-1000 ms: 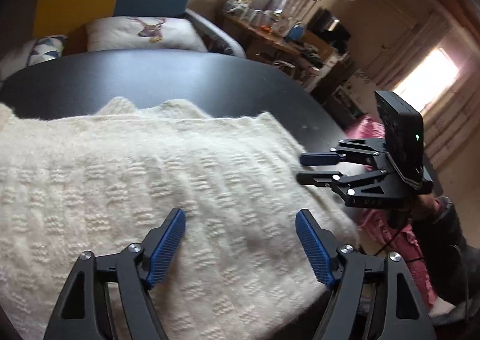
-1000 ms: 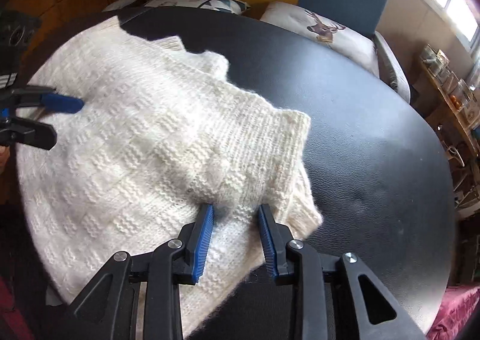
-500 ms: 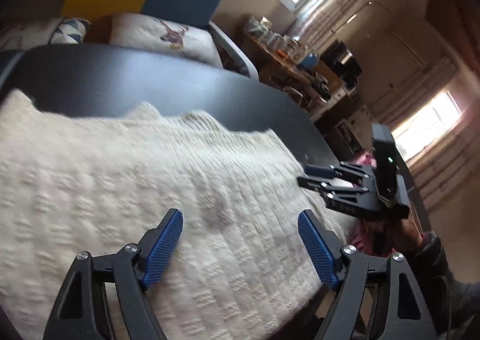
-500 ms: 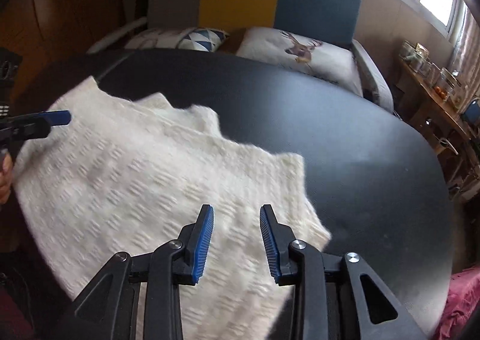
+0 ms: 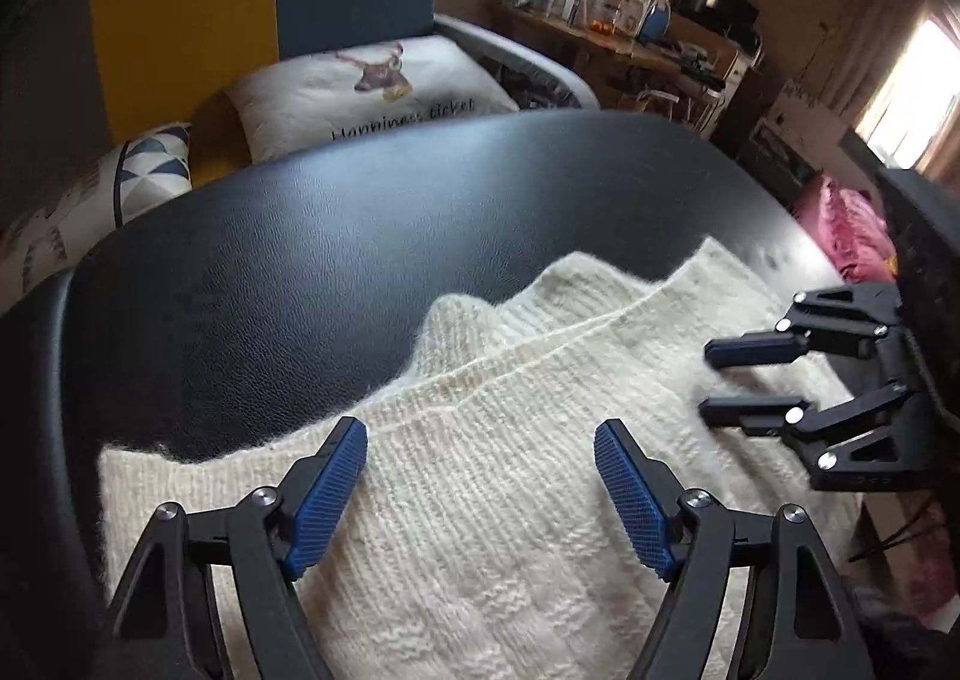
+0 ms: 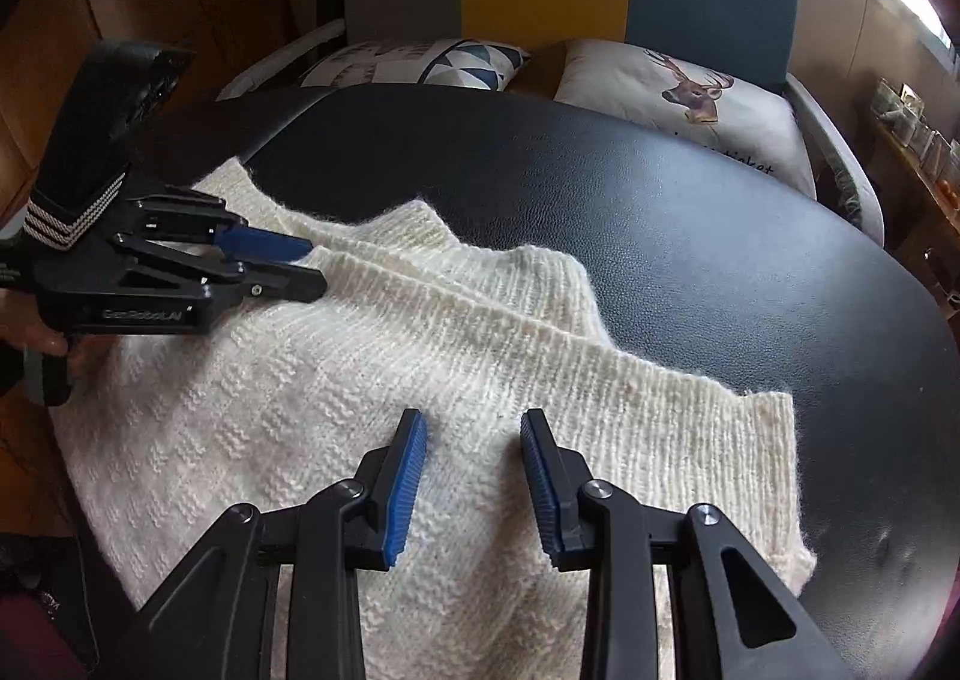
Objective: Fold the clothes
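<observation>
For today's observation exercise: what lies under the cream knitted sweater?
The cream knitted sweater lies on a black leather-like table, whose bare surface shows beyond its ribbed edge. Whatever sits beneath the knit itself is covered and cannot be seen.

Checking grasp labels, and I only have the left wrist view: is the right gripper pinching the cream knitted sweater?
Observer: No. The right gripper's blue pads stand apart above the cream knitted sweater, no cloth pinched.
Operator: Where does the left gripper meet it?
Observer: Seen from the right wrist view, the left gripper is over the ribbed edge near its left end, jaws closing; no pinch visible.
Operator: Does the sweater's right end leave the table?
Observer: No. Its ribbed right corner lies flat on the black leather-look tabletop, bare surface beyond.
</observation>
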A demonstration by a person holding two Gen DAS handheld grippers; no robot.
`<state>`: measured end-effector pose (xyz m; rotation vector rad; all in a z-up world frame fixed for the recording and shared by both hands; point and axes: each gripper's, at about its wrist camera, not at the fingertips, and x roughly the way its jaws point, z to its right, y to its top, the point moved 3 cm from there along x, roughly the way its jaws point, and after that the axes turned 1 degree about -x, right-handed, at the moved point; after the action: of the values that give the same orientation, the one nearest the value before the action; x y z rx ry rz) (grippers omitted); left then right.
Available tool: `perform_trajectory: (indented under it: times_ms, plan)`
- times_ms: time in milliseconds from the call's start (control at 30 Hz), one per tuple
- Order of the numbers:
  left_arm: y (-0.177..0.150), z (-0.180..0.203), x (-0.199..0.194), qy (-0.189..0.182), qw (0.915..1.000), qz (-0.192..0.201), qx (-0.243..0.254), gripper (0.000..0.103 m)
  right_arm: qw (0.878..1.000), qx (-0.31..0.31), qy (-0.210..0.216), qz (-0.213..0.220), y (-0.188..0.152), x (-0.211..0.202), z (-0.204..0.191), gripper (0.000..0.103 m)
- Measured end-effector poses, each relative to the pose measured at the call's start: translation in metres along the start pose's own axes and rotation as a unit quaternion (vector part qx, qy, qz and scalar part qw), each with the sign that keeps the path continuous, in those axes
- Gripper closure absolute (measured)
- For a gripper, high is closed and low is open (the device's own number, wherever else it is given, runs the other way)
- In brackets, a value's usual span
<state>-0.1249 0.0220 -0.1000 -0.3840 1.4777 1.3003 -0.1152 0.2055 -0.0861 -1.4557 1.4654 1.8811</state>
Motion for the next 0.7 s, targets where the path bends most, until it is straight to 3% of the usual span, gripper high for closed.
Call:
perform_trajectory:
  times_ms: [33, 100, 200, 400, 600, 700]
  plan:
    - [-0.002, -0.001, 0.007, 0.009, 0.9999, -0.012, -0.003, 0.083, 1.000, 0.001, -0.004, 0.005, 0.001, -0.001, 0.001, 0.069]
    - [-0.002, -0.006, 0.000, 0.014, 0.9993, 0.019, -0.030, 0.095, 1.000, 0.001, -0.024, 0.017, 0.004, -0.001, 0.003, 0.069]
    - [0.002, -0.013, -0.008, 0.027, 0.9952, 0.066, -0.067, 0.095, 0.998, -0.002, -0.061, 0.012, 0.003, 0.017, 0.006, 0.069]
    - [0.006, -0.020, 0.020, 0.055, 0.9939, 0.051, -0.080, 0.093, 0.995, 0.052, -0.070, 0.054, -0.006, 0.024, 0.020, 0.068]
    - [0.001, -0.034, 0.008, 0.020, 0.9893, 0.057, -0.133, 0.092, 0.995, 0.068, -0.058, 0.053, -0.005, 0.024, 0.026, 0.068]
    - [-0.015, -0.042, -0.020, 0.022, 0.9841, 0.082, -0.156, 0.083, 0.995, 0.066, -0.059, 0.050, -0.004, 0.024, 0.025, 0.068]
